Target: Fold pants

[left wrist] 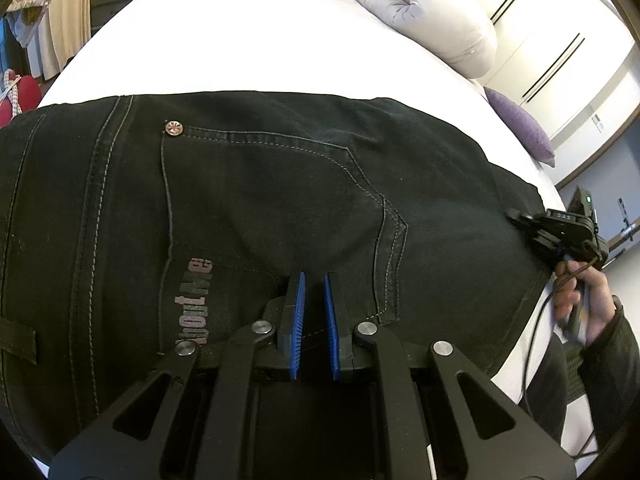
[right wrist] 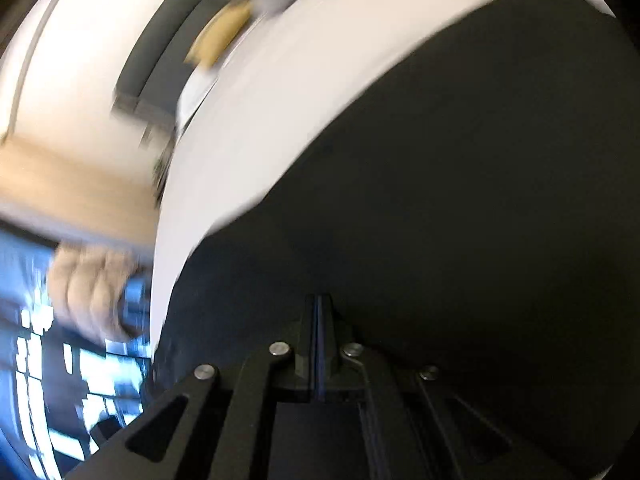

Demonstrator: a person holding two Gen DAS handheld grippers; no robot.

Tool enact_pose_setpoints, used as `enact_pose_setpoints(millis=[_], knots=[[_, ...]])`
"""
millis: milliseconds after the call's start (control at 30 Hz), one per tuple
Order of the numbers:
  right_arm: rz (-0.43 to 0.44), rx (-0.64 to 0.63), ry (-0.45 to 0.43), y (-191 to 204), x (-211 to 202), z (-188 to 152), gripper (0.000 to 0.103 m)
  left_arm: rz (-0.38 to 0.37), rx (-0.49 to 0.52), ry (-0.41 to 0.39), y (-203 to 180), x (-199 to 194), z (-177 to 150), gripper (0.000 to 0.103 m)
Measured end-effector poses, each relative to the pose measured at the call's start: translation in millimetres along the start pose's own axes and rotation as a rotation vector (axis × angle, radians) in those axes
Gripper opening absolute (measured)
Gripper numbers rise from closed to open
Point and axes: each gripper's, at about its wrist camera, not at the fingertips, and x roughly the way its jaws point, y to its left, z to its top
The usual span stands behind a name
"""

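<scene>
Directly under both tongs (left wrist: 314, 280), black pants (left wrist: 260, 184)

- pants (left wrist: 260, 200) lie spread flat on the bed (left wrist: 240, 40)
- duvet (left wrist: 432, 12) bunched at the bed's far right, small pillow (left wrist: 520, 124) at the right edge
</scene>
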Motion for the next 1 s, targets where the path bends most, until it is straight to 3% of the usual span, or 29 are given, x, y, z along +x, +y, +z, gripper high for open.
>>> enact_pose_setpoints(millis=[133, 200, 267, 333, 367, 400, 467, 500, 533, 567, 633, 667, 700, 733, 1000], knots=[[-0.126, 0.068, -0.153, -46, -51, 41, 0.0, -0.005, -0.005, -0.002, -2, 0, 1, 0.01], [-0.24, 0.146, -0.236, -53, -76, 53, 0.0, 0.01, -0.014, 0.003, -5, -5, 3, 0.01], [-0.291, 0.154, -0.285, -45, -92, 52, 0.01, 0.05, -0.01, -0.012, -15, -20, 6, 0.01], [-0.162, 0.079, -0.276, -17, -93, 37, 0.01, 0.005, 0.016, -0.061, -35, -36, 12, 0.01], [-0.068, 0.013, -0.233, 8, -82, 20, 0.014, -0.024, 0.03, -0.074, -48, -41, 17, 0.01], [-0.032, -0.025, -0.21, 19, -76, 10, 0.018, -0.072, 0.05, -0.077, -66, -40, 24, 0.01], [0.032, -0.11, -0.123, 46, -44, -16, 0.046, -0.181, 0.107, -0.044, -104, -23, 38, 0.01], [0.036, -0.104, -0.088, 43, -33, -24, 0.048, -0.215, 0.123, -0.021, -118, -11, 42, 0.01], [0.025, -0.07, -0.044, 36, -16, -30, 0.046, -0.25, 0.133, 0.01, -129, 3, 45, 0.01], [-0.003, -0.033, -0.026, 31, 1, -36, 0.026, -0.28, 0.135, 0.048, -137, 22, 47, 0.01], [-0.042, -0.029, -0.052, 17, 2, -35, 0.0, -0.265, 0.086, 0.134, -134, 60, 45, 0.01], [0.017, 0.006, -0.042, 8, -2, -36, 0.0, -0.259, 0.016, 0.173, -120, 77, 41, 0.01], [0.054, 0.041, -0.036, 8, -5, -35, 0.0, -0.311, -0.056, 0.181, -105, 84, 37, 0.01], [0.05, 0.05, -0.04, 8, -9, -34, 0.0, -0.352, -0.097, 0.171, -93, 85, 34, 0.01], [-0.057, 0.093, -0.164, -32, -64, -6, 0.0, -0.311, -0.183, 0.091, -8, 22, -1, 0.006]])
